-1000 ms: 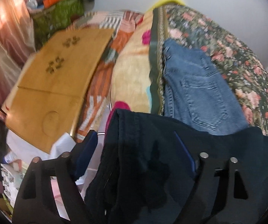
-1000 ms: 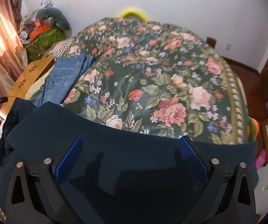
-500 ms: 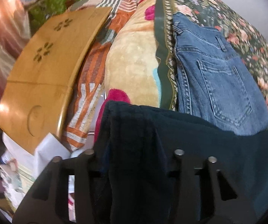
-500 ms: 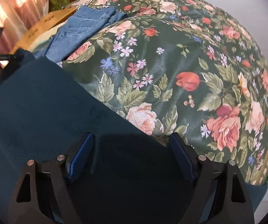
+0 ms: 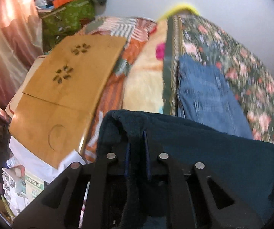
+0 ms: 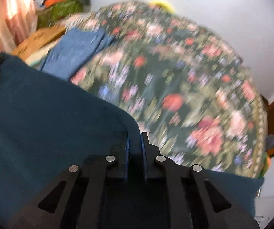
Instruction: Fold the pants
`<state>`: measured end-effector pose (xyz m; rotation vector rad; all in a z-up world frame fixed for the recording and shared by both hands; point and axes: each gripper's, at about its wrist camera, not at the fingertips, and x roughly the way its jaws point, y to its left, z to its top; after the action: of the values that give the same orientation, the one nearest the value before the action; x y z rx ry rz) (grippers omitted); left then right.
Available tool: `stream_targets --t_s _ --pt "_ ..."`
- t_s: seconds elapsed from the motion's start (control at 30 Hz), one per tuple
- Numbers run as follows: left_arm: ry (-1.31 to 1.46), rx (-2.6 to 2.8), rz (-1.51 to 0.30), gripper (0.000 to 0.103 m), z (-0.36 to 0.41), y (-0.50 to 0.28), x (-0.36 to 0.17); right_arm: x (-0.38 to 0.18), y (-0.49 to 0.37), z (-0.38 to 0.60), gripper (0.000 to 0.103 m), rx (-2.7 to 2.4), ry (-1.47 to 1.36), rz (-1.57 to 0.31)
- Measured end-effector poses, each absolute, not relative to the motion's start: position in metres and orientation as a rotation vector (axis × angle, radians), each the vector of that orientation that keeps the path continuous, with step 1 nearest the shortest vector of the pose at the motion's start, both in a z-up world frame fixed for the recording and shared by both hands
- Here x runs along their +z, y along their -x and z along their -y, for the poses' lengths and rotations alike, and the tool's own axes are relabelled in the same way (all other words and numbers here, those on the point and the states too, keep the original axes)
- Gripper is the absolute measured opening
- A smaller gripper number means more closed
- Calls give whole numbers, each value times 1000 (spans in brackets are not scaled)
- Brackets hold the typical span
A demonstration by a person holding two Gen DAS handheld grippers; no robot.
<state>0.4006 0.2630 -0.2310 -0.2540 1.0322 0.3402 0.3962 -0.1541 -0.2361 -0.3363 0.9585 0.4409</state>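
Dark teal pants [image 5: 203, 148] hang at the near edge of the bed; they also show in the right wrist view [image 6: 47, 114]. My left gripper [image 5: 136, 133] is shut on a bunched fold at the pants' left end. My right gripper [image 6: 134, 135] is shut on the pants' upper edge further right. The cloth sags between the two grips and hides the lower parts of the fingers. Both views are blurred by motion.
Folded blue jeans [image 5: 205, 93] lie on the floral bedspread [image 6: 184, 80] beyond the pants. A wooden lap table [image 5: 64, 87] lies on striped bedding at the left. Curtains [image 5: 5, 38] and a cluttered green bag [image 5: 68, 17] stand at the far left. A white wall is behind the bed.
Both grippers were open over the pants and have closed on the cloth. Both have since lifted and tilted back, so more of the room and wall shows.
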Motion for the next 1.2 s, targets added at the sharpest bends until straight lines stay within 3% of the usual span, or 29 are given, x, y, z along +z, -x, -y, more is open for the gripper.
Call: stream_targets --t_s 0.23,0.63,0.87,1.2 --pt "248 361 -932 9 -274 -403 -192 -167 -409 166 9 416 220 -809" --pt "179 308 -883 9 -256 -310 -167 -147 -310 182 9 510 198 -797" --pt "109 317 -870 9 -241 -236 -170 -158 -246 194 9 538 171 -823" --pt "116 325 -998 9 -222 -168 -235 -214 -184 210 9 532 74 -936"
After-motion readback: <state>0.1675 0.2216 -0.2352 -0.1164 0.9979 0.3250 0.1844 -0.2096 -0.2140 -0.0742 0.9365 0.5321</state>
